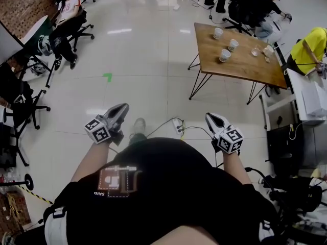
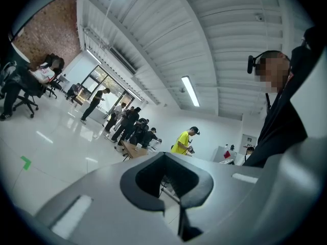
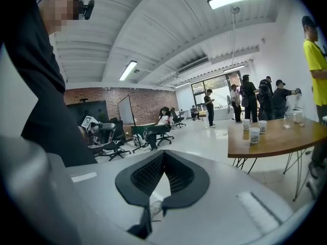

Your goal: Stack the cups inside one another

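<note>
Three white paper cups [image 1: 224, 55] stand apart on a wooden table [image 1: 240, 65] far ahead at the upper right of the head view. They show again in the right gripper view as cups [image 3: 254, 135] on the table [image 3: 278, 141] at the right. My left gripper [image 1: 121, 109] is held close to my body, its jaws shut on nothing; in its own view the left gripper [image 2: 164, 157] points level across the room. The right gripper [image 1: 210, 118] hangs beside my right hip, also shut and empty. In its own view the right gripper [image 3: 162, 154] points a little downward.
Clear glasses [image 1: 255, 51] sit on the table's right part. People stand and sit beyond the table, one in a yellow shirt [image 1: 311, 42]. Office chairs [image 1: 76, 29] line the left side. A power strip with a cable [image 1: 178, 125] lies on the glossy floor near my feet.
</note>
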Demonstrator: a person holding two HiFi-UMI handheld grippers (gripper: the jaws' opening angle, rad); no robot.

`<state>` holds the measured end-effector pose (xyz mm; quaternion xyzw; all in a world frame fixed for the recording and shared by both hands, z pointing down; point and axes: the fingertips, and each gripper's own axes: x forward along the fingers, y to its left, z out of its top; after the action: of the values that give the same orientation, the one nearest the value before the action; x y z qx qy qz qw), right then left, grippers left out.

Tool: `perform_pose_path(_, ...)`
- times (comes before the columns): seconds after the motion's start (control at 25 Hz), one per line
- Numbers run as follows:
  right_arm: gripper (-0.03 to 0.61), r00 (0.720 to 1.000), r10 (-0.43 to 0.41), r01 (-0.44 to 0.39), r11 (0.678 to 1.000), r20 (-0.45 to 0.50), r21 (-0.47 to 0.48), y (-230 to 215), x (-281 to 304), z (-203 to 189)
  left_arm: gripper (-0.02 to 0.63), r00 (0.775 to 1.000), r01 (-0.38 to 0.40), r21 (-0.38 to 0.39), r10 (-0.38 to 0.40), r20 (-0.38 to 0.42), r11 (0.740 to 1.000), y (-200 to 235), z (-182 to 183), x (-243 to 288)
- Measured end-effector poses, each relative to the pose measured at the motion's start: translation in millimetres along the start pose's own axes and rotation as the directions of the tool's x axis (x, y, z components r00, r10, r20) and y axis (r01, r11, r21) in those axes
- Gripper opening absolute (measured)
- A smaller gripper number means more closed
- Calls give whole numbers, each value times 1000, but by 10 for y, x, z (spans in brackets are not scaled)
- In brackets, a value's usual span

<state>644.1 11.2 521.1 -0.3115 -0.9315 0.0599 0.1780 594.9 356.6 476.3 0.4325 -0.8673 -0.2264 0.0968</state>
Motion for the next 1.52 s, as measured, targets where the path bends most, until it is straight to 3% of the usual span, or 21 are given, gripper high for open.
perform_pose_path(0.28, 14, 997, -74, 74, 997, 15, -16, -225, 1320, 538, 2, 996, 84, -85, -85, -5, 993, 1276, 469, 391)
perform_pose_path(0.56, 14, 990, -125, 121, 990, 70, 68, -335, 2769, 1247, 2, 980, 155, -7, -155, -122, 988, 2592, 1260, 531)
perform_pose_path(0.76, 14, 992, -117, 114, 991, 35, 73, -593, 3382, 1414, 2, 991, 107, -19, -108, -80, 994, 3258, 1617, 771)
perform_pose_path(0.96, 14, 995, -96, 93, 993, 32, 78, -1209, 3916, 1609, 2, 995, 59, -18, -60, -82, 998, 3688, 1707, 1267)
perform_pose_path(1.24, 14, 998, 12, -13, 1000, 57, 16, -2411, 4826, 2158, 2, 998, -63, 47, 63, -9, 997, 4324, 2101, 2344)
perform_pose_path(1.4, 14, 994, 102, -99, 994, 39, -53, -2866, 5267, 2563, 2, 991, -132, 45, 130, 35, 990, 4630, 2347, 2934)
perform_pose_path(1.52, 14, 992, 112, -108, 992, 59, -59, -3254, 5542, 2799, 2, 989, -137, 27, 136, 57, 990, 4850, 2519, 3392)
